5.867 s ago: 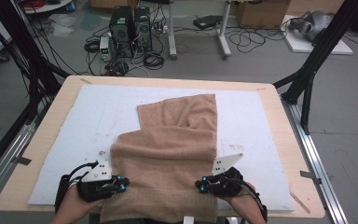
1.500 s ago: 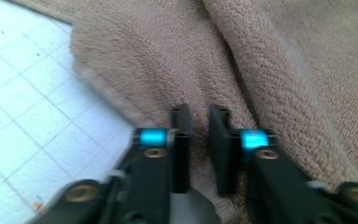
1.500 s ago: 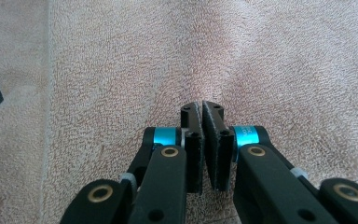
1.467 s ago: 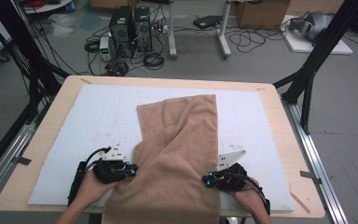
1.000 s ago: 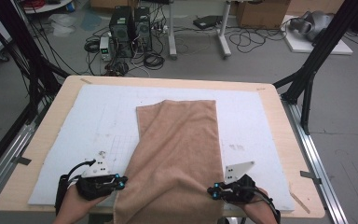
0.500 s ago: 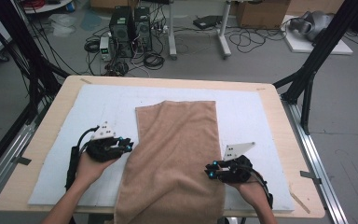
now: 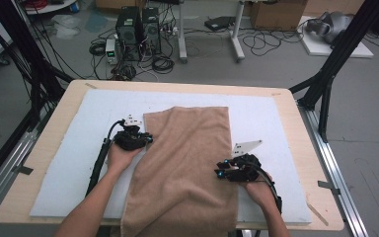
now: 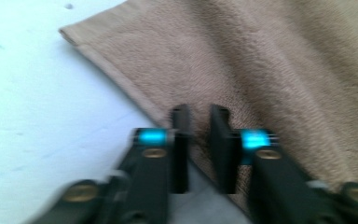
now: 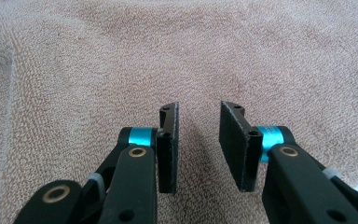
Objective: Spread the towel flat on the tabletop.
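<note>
A tan towel [image 7: 187,158] lies lengthwise on the white mat [image 7: 69,163], and its near end hangs over the table's front edge. My left gripper [image 7: 148,139] is at the towel's left hem, about halfway along it. In the left gripper view the towel [image 8: 261,60] runs under that gripper [image 8: 200,112]; its jaws have just been closing and stand a narrow slit apart, with no cloth pinched that I can see. My right gripper [image 7: 218,174] is over the right edge. Above the towel [image 9: 177,56] that gripper [image 9: 198,114] has just been opening, with nothing between its pads.
The wooden table [image 7: 19,197] has metal rails along both sides. Bare mat lies left, right and beyond the towel. On the floor past the table are computer cases [image 7: 138,27], cables and a black frame leg [image 7: 325,84].
The left hand left the towel's near left corner and moved farther up its left edge. The right hand moved a little away from the front edge. The towel lies flat and unchanged.
</note>
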`<control>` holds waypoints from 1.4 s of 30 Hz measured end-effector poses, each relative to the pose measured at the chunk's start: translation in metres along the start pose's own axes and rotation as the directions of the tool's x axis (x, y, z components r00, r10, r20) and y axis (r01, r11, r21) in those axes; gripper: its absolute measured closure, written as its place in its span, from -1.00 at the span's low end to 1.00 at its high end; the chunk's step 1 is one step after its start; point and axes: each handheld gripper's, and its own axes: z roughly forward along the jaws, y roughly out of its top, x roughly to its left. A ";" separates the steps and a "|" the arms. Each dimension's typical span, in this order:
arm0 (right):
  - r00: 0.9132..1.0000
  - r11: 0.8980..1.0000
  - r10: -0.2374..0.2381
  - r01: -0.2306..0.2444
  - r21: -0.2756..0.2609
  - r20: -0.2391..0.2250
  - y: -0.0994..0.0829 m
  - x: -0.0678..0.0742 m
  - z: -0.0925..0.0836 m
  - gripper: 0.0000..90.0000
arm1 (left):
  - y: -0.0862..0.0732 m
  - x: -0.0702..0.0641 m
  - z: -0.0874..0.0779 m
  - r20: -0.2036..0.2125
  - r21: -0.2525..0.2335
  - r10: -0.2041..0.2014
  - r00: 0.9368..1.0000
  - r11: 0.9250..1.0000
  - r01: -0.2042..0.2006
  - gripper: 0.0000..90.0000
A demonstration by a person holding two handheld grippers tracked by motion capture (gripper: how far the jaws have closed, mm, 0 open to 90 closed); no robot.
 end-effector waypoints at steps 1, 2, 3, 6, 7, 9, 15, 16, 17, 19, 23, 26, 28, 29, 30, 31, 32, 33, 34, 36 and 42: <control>1.000 1.000 -0.007 0.007 -0.006 0.000 0.000 -0.001 0.001 0.51 | 0.001 0.002 -0.001 0.007 0.016 0.010 1.000 1.000 -0.010 0.91; 1.000 1.000 -0.002 0.002 -0.004 -0.003 0.000 -0.002 0.002 0.51 | 0.003 0.002 -0.002 -0.003 0.024 0.012 1.000 1.000 -0.012 0.93; 1.000 1.000 0.007 -0.007 -0.007 -0.012 0.000 -0.004 0.004 0.51 | 0.004 0.002 -0.003 -0.027 0.038 0.051 0.998 0.998 -0.050 0.93; 1.000 1.000 0.010 -0.010 -0.001 -0.013 0.000 -0.005 0.008 0.51 | 0.007 0.012 -0.007 -0.082 0.017 0.035 0.996 0.999 -0.034 0.94; 1.000 1.000 0.005 -0.005 -0.004 -0.013 0.001 -0.005 0.009 0.51 | 0.008 0.017 -0.010 -0.107 0.003 0.019 0.994 1.000 -0.019 0.94; 1.000 1.000 -0.001 0.001 -0.010 -0.011 0.002 -0.004 0.009 0.49 | 0.009 0.027 -0.014 -0.132 -0.023 -0.023 0.991 1.000 0.020 0.92; 1.000 1.000 -0.003 0.003 -0.016 -0.019 0.001 0.001 0.002 0.45 | 0.008 0.023 -0.034 -0.046 -0.017 0.013 0.999 1.000 -0.014 0.55; 1.000 1.000 -0.006 0.006 -0.010 -0.021 0.000 0.002 0.001 0.44 | 0.006 0.019 -0.039 -0.016 -0.019 0.020 1.000 1.000 -0.021 0.50; 1.000 1.000 -0.006 0.006 -0.006 -0.022 -0.001 0.003 -0.001 0.43 | 0.004 0.015 -0.044 0.009 -0.017 0.037 0.999 0.999 -0.037 0.47; 0.999 1.000 -0.013 0.012 -0.009 -0.032 -0.004 0.007 -0.005 0.41 | -0.001 0.004 -0.055 0.058 -0.004 0.064 0.996 0.998 -0.064 0.43; 0.999 1.000 -0.016 0.015 -0.020 -0.043 -0.012 0.017 -0.015 0.38 | -0.023 -0.020 -0.078 0.163 0.012 0.126 0.979 0.991 -0.130 0.34; 0.998 0.999 -0.027 0.026 -0.038 -0.048 -0.017 0.023 -0.024 0.38 | -0.045 -0.035 -0.084 0.185 0.058 0.182 0.966 0.979 -0.196 0.32; 0.998 0.999 -0.027 0.026 -0.031 -0.051 -0.019 0.024 -0.024 0.36 | -0.052 -0.039 -0.079 0.192 0.104 0.215 0.958 0.966 -0.238 0.39; 0.998 0.999 -0.027 0.026 -0.023 -0.053 -0.019 0.024 -0.023 0.36 | -0.056 -0.039 -0.079 0.189 0.079 0.225 0.956 0.967 -0.243 0.46; 0.998 1.000 -0.027 0.027 -0.009 -0.053 -0.019 0.024 -0.021 0.36 | -0.056 -0.039 -0.078 0.195 0.066 0.221 0.956 0.969 -0.237 0.61; 0.998 1.000 -0.026 0.027 0.007 -0.051 -0.020 0.023 -0.017 0.39 | -0.056 -0.038 -0.077 0.196 0.061 0.218 0.956 0.970 -0.234 0.79; 0.998 0.999 -0.027 0.028 0.032 -0.055 -0.020 0.022 -0.012 0.45 | -0.055 -0.038 -0.076 0.195 0.060 0.219 0.956 0.970 -0.234 0.89; 0.998 0.999 -0.026 0.027 0.024 -0.055 -0.021 0.022 -0.009 0.62 | -0.055 -0.038 -0.076 0.192 0.060 0.225 0.955 0.969 -0.241 0.92; 0.998 1.000 -0.026 0.027 0.015 -0.063 -0.020 0.020 -0.008 0.76 | -0.054 -0.038 -0.076 0.171 0.059 0.232 0.958 0.968 -0.245 0.93; 0.996 1.000 -0.010 0.012 0.024 -0.088 -0.017 0.016 -0.005 0.90 | -0.052 -0.032 -0.077 0.100 0.046 0.241 0.965 0.968 -0.247 0.93; 0.997 0.997 -0.061 0.063 0.037 -0.041 0.011 0.011 0.007 0.92 | -0.043 -0.006 -0.069 -0.014 0.003 0.128 0.992 0.992 -0.128 0.93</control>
